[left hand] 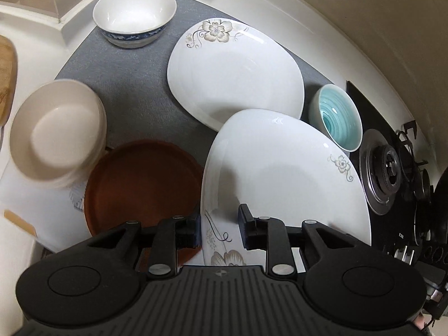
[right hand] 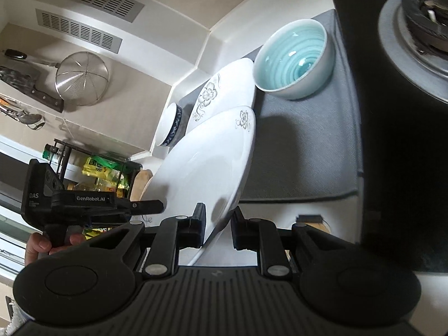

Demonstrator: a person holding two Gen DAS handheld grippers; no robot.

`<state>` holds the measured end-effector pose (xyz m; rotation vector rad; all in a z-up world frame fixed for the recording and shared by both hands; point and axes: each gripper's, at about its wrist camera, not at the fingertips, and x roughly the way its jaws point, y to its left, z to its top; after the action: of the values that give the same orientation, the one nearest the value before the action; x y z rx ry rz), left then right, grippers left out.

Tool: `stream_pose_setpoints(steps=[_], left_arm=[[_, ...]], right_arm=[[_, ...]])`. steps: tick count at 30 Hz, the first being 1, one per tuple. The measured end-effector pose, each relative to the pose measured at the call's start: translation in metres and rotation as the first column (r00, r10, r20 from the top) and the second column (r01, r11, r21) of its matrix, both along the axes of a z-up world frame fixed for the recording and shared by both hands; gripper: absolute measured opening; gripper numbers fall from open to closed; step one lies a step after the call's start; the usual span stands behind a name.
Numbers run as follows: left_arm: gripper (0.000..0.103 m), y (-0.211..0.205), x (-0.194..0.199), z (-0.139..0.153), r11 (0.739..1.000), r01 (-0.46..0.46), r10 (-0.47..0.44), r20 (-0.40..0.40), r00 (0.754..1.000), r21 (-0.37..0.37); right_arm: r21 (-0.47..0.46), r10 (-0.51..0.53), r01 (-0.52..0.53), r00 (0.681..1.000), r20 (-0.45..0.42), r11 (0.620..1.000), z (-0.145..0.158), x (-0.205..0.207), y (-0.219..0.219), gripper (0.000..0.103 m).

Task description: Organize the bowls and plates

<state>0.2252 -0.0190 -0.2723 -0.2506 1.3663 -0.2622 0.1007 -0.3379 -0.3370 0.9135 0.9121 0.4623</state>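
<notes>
A white flowered plate (left hand: 282, 176) is held up by both grippers above the grey mat (left hand: 126, 84). My left gripper (left hand: 219, 228) is shut on its near rim. My right gripper (right hand: 218, 225) is shut on the same plate (right hand: 201, 173) at its opposite rim; the left gripper (right hand: 145, 205) shows there too. A second flowered plate (left hand: 235, 75) lies flat on the mat behind it. A teal bowl (left hand: 338, 120) sits at the right, a blue-patterned white bowl (left hand: 134, 14) at the back, cream bowls (left hand: 56, 134) stacked at the left, a brown plate (left hand: 140, 184) below.
A black gas hob with a burner (left hand: 386, 168) lies right of the mat. A wooden board (left hand: 7, 78) is at the far left. In the right wrist view a strainer (right hand: 81, 81) and knives hang on the wall, above a rack of bottles (right hand: 98, 168).
</notes>
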Motion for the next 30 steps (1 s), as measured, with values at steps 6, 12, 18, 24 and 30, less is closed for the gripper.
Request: stream_pose_setpoints(steps=[6,12,18,24,30], left_arm=[[0.028,0.019,0.032,-0.006,0.998,0.059,-0.058,0.011,0.998,-0.027],[0.028,0.042,0.069,-0.023,0.992,0.097,-0.100,-0.031,0.994,-0.076],[0.028,0.052,0.102,-0.037,0.984,0.157,-0.162,-0.051,0.985,-0.089],[0.030,0.052,0.119,-0.047,0.963,0.234,-0.246,-0.082,0.966,-0.130],[0.030,0.050,0.126,-0.047,0.952,0.273,-0.286,-0.082,0.955,-0.138]], right_arm=[[-0.038,-0.044,0.044,0.999,-0.004,0.998,0.006,0.020,0.024,0.020],[-0.073,-0.110,0.109,0.994,-0.014,0.991,0.005,0.041,0.048,0.020],[-0.121,-0.192,0.186,0.981,-0.042,0.975,0.002,0.059,0.071,0.020],[-0.143,-0.289,0.279,0.956,-0.057,0.950,-0.004,0.072,0.079,0.019],[-0.194,-0.318,0.300,0.946,-0.067,0.934,-0.008,0.081,0.089,0.019]])
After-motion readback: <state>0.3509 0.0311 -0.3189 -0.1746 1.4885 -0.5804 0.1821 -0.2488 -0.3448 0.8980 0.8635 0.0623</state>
